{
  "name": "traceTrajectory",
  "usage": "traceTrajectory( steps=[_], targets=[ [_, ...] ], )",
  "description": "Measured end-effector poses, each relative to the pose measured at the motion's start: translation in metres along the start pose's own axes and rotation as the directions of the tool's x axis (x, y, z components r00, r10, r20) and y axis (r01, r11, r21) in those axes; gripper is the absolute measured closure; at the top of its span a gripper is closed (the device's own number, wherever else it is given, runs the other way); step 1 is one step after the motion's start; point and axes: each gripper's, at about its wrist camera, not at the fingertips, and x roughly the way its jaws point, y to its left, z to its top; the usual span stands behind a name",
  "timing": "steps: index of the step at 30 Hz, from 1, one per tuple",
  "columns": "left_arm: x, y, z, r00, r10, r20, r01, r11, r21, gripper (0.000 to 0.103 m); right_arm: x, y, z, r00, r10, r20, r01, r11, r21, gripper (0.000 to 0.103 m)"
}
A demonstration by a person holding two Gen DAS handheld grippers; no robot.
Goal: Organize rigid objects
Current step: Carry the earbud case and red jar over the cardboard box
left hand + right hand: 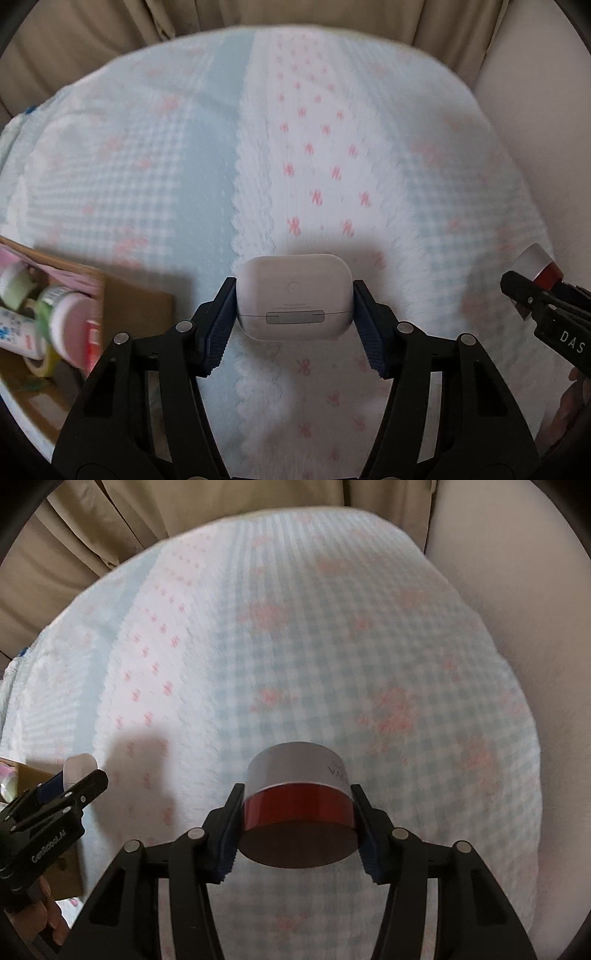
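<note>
Home bedroom: patterned bedspread [314, 166], beige curtains [110, 535].

Both wrist views look steeply down, close over one blanket [184, 166].

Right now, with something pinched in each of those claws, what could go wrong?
The left gripper pinches the smooth white earbud case only at its rounded ends; it might slip onto the blanket. The right gripper clamps the red jar by curved sides; it could twist loose. The cardboard box looks crowded already.
</note>
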Motion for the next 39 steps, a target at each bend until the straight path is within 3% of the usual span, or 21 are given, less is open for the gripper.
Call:
traceTrajectory(
  steps=[10, 16, 22, 30, 39],
  targets=[
    [-0.134, 0.025, 0.019, 0.989, -0.057, 0.137, 0.059, 0.998, -0.012, 0.046, -0.122, 0.045, 0.010, 0.987, 0.067, 0.146, -0.067, 0.998, -0.004, 0.053],
    [-0.213, 0.059, 0.012, 0.982, -0.028, 0.188, 0.030, 0.999, -0.010, 0.046, -0.187, 0.091, 0.001, 0.973, 0.134, 0.187, -0.130, 0.991, -0.033, 0.053],
    [-0.267, 0.101, 0.003, 0.972, 0.004, 0.237, -0.001, 1.000, -0.015, 0.046, -0.225, 0.144, -0.009, 0.954, 0.214, 0.209, -0.196, 0.975, -0.103, 0.053],
    [-0.285, 0.174, 0.002, 0.973, -0.039, 0.226, 0.041, 0.999, -0.003, 0.046, -0.247, 0.213, -0.025, 0.949, 0.244, 0.198, -0.216, 0.964, -0.152, 0.053],
    [-0.250, 0.268, 0.018, 0.983, -0.129, 0.133, 0.119, 0.990, 0.079, 0.046, -0.231, 0.299, -0.034, 0.968, 0.184, 0.170, -0.176, 0.982, -0.062, 0.053]
  ],
)
